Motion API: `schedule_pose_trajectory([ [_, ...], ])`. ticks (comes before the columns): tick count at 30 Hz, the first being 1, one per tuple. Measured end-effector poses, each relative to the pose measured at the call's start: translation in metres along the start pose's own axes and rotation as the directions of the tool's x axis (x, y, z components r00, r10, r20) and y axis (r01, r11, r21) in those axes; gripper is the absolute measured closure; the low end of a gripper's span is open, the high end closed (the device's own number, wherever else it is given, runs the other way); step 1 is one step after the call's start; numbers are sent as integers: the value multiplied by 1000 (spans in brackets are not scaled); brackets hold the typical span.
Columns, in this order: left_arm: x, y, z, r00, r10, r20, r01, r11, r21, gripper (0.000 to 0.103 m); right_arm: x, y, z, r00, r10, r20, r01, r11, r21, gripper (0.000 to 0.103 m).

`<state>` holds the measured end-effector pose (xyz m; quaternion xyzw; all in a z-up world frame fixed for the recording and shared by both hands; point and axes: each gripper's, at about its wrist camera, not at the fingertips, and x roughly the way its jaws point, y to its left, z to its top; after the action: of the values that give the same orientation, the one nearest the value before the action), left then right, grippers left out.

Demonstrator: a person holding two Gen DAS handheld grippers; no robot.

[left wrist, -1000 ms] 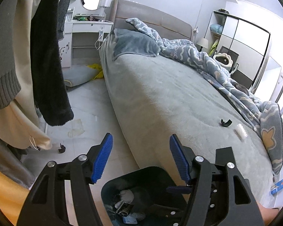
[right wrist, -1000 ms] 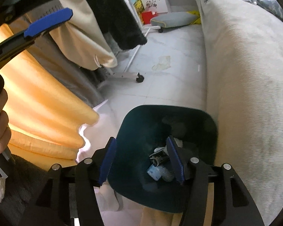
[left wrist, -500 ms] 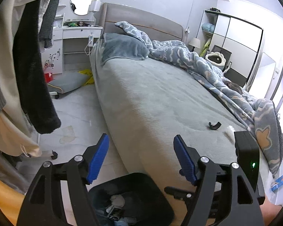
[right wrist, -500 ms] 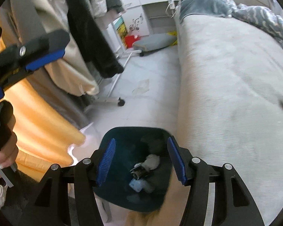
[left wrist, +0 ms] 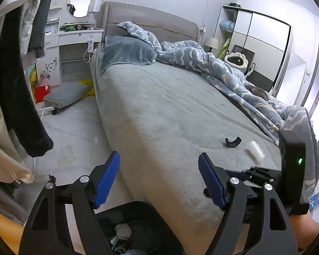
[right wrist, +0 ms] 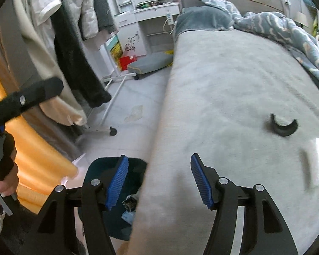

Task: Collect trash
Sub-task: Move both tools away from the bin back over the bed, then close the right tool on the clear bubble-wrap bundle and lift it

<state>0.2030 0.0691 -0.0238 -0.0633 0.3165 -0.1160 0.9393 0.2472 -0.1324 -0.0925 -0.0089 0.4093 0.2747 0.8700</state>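
A dark bin (left wrist: 138,221) (right wrist: 95,170) with several bits of trash inside stands on the floor at the foot corner of the grey bed (left wrist: 170,110) (right wrist: 234,89). On the bed lie a curved black piece (left wrist: 233,142) (right wrist: 284,125) and a clear crumpled wrapper (left wrist: 255,153) (right wrist: 314,161). My left gripper (left wrist: 159,178) is open and empty above the bin's edge. My right gripper (right wrist: 159,178) is open and empty over the bed's edge, and its body shows in the left wrist view (left wrist: 291,170).
A clothes rack with hanging garments (left wrist: 14,74) (right wrist: 74,53) stands left of the bin on a wheeled base (right wrist: 112,130). A grey cushion (left wrist: 66,94) lies on the floor by a white dresser (left wrist: 74,48). A blue patterned quilt (left wrist: 234,74) is piled on the bed's far side. A blue packet (left wrist: 318,195) lies on the floor at right.
Both grippers have lifted and swung from over the bin toward the bed. The black piece and wrapper have come into the right wrist view. Both stay open.
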Motion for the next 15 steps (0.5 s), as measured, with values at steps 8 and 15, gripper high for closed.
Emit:
schedule_pose_trajectory([
  [8, 25, -21, 5, 1000, -15, -22, 16, 1000, 18, 24, -14, -39, 8, 998, -59, 36, 58, 998, 34, 40],
  [15, 50, -42, 9, 999, -35, -41, 36, 999, 26, 23, -22, -70, 8, 993, -108, 42, 106, 994, 41, 40],
])
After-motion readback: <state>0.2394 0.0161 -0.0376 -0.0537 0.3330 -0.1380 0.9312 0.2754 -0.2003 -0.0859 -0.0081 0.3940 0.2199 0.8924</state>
